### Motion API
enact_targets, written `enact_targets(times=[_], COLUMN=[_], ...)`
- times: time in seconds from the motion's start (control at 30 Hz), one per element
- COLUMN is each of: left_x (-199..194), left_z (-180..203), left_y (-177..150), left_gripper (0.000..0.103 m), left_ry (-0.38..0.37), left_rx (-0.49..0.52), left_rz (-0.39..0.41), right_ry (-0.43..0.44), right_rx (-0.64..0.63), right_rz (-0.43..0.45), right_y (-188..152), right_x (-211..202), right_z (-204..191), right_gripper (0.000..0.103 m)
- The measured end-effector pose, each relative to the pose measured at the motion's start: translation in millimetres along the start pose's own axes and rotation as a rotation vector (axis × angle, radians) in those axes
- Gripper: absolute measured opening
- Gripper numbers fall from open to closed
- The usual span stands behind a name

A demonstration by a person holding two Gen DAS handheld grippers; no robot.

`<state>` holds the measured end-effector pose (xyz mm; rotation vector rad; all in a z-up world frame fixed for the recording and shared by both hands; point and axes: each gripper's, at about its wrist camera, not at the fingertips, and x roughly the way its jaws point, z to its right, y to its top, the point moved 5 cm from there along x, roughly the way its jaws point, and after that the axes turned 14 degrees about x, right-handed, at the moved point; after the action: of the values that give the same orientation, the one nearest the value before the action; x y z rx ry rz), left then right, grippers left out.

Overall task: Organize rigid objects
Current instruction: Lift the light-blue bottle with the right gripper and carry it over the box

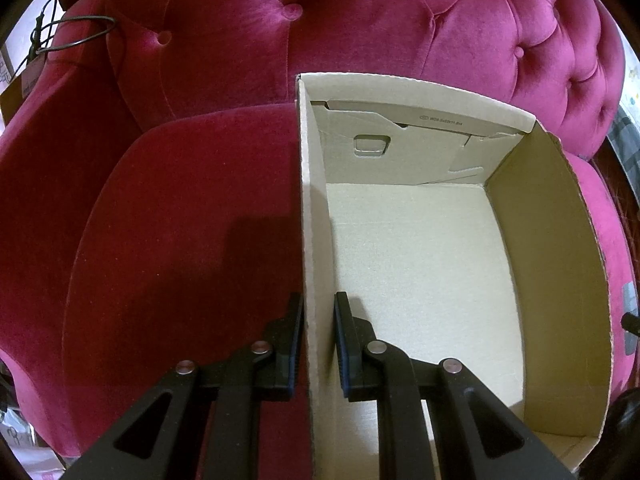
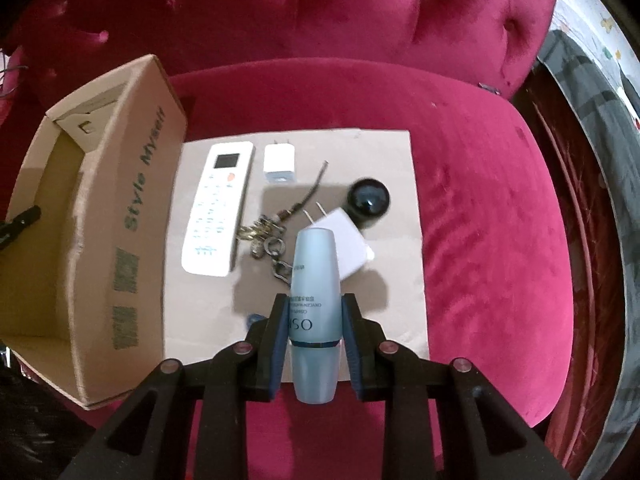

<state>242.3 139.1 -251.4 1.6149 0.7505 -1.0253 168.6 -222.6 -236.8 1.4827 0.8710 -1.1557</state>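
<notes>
your left gripper (image 1: 318, 308) is clamped shut on the side wall of the cardboard box (image 1: 308, 208), one finger outside, one inside, and the box sits on the pink velvet sofa (image 1: 180, 208). your right gripper (image 2: 315, 312) is squeezing a pale blue bottle (image 2: 315, 280), which hangs above a flat sheet of cardboard (image 2: 392, 200) on the seat. on that sheet you've got a white remote (image 2: 216, 208) just beside the box, a white charger (image 2: 279, 163) next to it, a bunch of keys (image 2: 266, 240), a second white plug (image 2: 344, 240) partly behind the bottle, and a black ball-like thing (image 2: 369, 199). the box floor looks bare.
</notes>
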Motion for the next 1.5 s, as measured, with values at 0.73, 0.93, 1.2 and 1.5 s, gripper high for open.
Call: enact_targets(times=[0.73,0.93,1.2,1.5], left_x=[-1,-1,-1,2], left_z=[2,2,3,2], left_y=[0,0,0,2], left_gripper=[0.016,0.016,0.016,0.016], left_ry=[0.012,0.012,0.012,0.008], left_rx=[0.011,0.011,0.010,0.009], left_rz=[-0.005,-0.005,-0.007,-0.011], right_ry=[0.088,0.123,0.160,0.188], right_rx=[-0.110,-0.154,-0.209,-0.238], right_rz=[0.052,0.059,0.049,0.020], right_y=[22,22,16,8], right_x=[-46,-53,-46,-28], right_z=[-88,-116,-154,-188], right_gripper=[0.027,0.027,0.027,0.027])
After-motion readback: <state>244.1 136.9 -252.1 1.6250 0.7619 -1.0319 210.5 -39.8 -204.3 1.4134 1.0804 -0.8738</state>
